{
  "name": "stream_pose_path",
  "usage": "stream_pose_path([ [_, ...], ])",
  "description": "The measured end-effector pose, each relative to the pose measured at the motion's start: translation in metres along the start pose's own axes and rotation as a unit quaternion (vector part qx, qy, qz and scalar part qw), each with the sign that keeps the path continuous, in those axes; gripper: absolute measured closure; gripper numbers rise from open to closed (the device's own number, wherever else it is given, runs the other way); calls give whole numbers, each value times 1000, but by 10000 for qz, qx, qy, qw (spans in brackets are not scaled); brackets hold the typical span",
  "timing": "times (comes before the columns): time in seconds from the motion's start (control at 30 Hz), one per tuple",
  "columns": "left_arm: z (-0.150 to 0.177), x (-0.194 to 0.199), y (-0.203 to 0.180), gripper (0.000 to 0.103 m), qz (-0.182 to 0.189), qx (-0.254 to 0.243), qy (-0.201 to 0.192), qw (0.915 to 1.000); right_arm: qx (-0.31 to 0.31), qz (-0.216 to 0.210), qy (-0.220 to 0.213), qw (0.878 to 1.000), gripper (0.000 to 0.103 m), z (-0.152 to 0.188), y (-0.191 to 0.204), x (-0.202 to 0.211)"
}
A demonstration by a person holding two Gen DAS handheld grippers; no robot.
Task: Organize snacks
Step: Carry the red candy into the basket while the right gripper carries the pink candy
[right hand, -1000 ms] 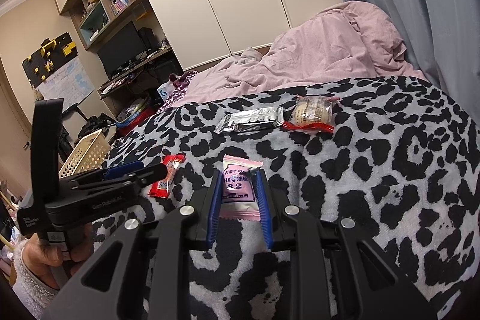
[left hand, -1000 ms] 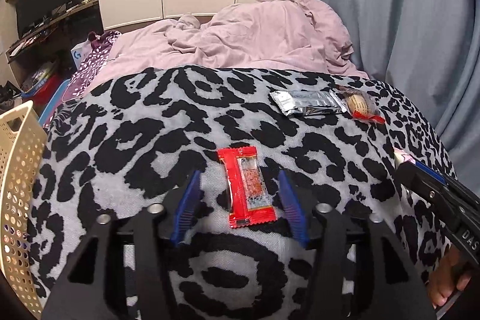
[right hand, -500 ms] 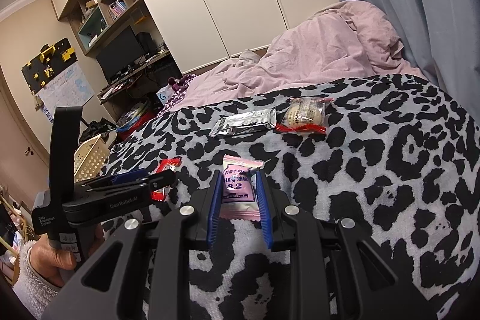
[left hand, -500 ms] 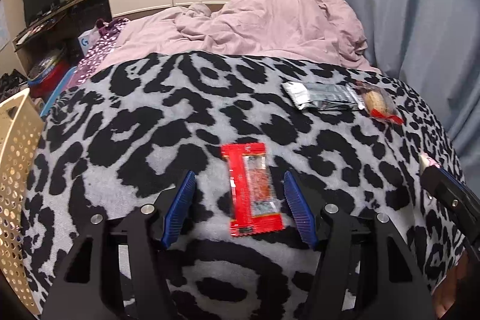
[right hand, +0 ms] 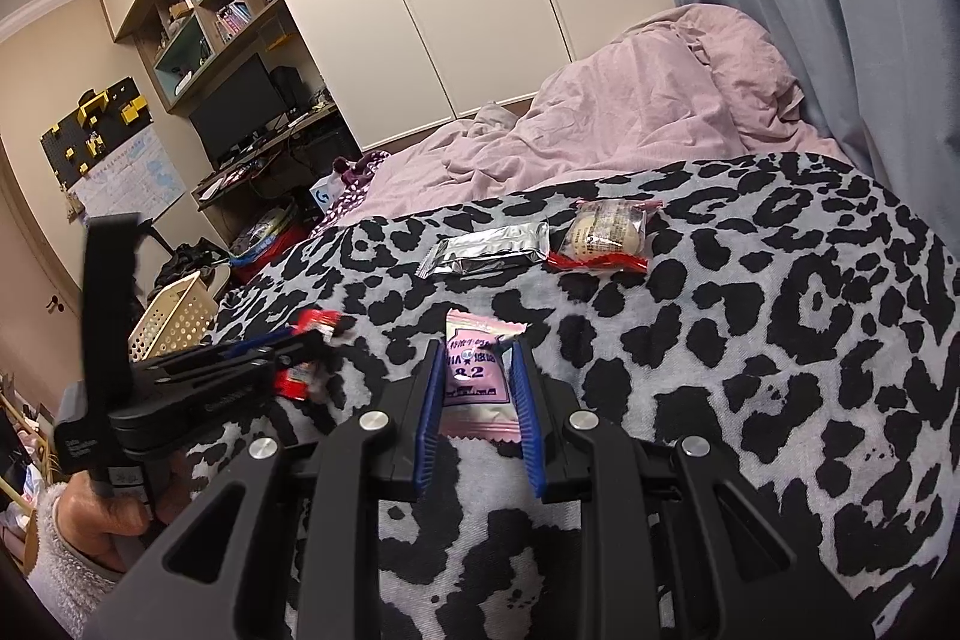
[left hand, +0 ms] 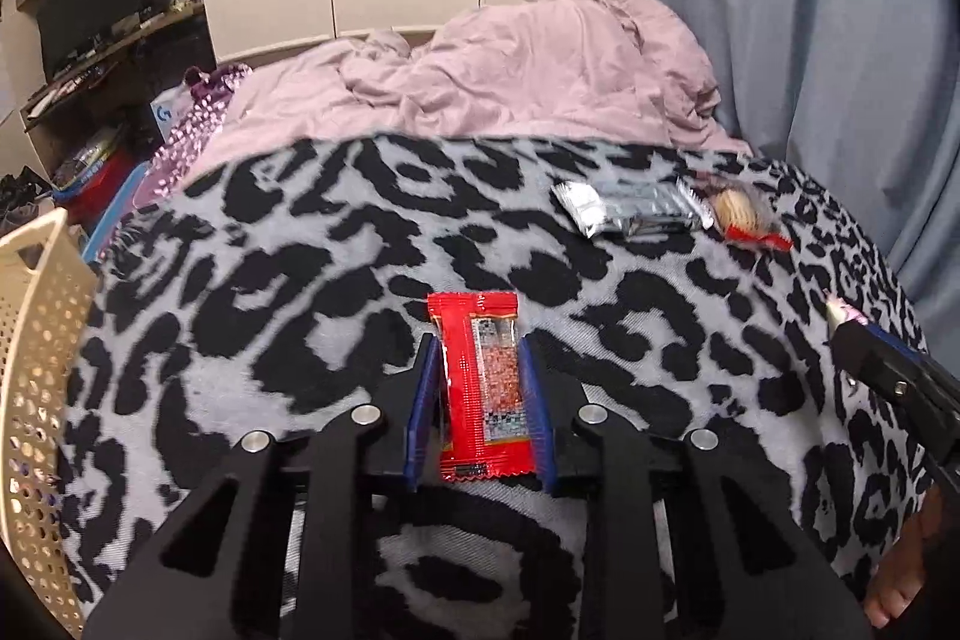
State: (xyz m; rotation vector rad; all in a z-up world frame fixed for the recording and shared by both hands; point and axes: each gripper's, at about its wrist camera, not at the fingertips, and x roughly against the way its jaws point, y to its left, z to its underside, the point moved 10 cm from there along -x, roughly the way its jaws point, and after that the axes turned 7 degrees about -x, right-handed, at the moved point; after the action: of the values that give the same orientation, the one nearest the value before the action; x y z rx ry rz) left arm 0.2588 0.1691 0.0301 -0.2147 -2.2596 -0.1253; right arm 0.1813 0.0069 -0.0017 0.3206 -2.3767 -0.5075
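My left gripper point(left hand: 477, 346) is shut on a red snack packet point(left hand: 480, 382), low over the leopard-print blanket point(left hand: 300, 280). In the right wrist view my right gripper point(right hand: 477, 349) is shut on a pink packet point(right hand: 477, 382) printed with "8.2". Farther back on the blanket a silver foil packet point(left hand: 630, 214) lies beside a round bun in a clear and red wrapper point(left hand: 744, 217); both also show as the foil packet point(right hand: 489, 253) and the bun point(right hand: 606, 235). The right wrist view catches the left gripper holding the red packet point(right hand: 297, 376), blurred.
A cream perforated basket point(left hand: 30, 340) stands off the blanket's left edge, seen again as the basket point(right hand: 174, 319). A rumpled pink duvet point(left hand: 540, 70) lies beyond the blanket, and a grey-blue curtain point(left hand: 810, 10) hangs on the right. A person's hand point(right hand: 114, 514) holds the left gripper's handle.
My left gripper's jaws, open around the red packet before, have closed onto it. The right gripper has kept its hold on the pink packet.
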Motion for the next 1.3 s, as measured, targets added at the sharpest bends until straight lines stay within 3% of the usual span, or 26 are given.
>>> stream_pose_path([
  [0.27, -7, 42, 20, 75, -3, 167, -447, 9989, 84, 25, -10, 10000, 80, 0, 10, 2],
  [0.83, 10, 94, 73, 75, -48, 694, -919, 9933, 430, 1, 38, 9991, 80, 7, 54, 3],
  [1.3, 59, 150, 189, 75, -845, 1439, -1147, 9793, 850, -286, 202, 9958, 80, 22, 115, -8],
])
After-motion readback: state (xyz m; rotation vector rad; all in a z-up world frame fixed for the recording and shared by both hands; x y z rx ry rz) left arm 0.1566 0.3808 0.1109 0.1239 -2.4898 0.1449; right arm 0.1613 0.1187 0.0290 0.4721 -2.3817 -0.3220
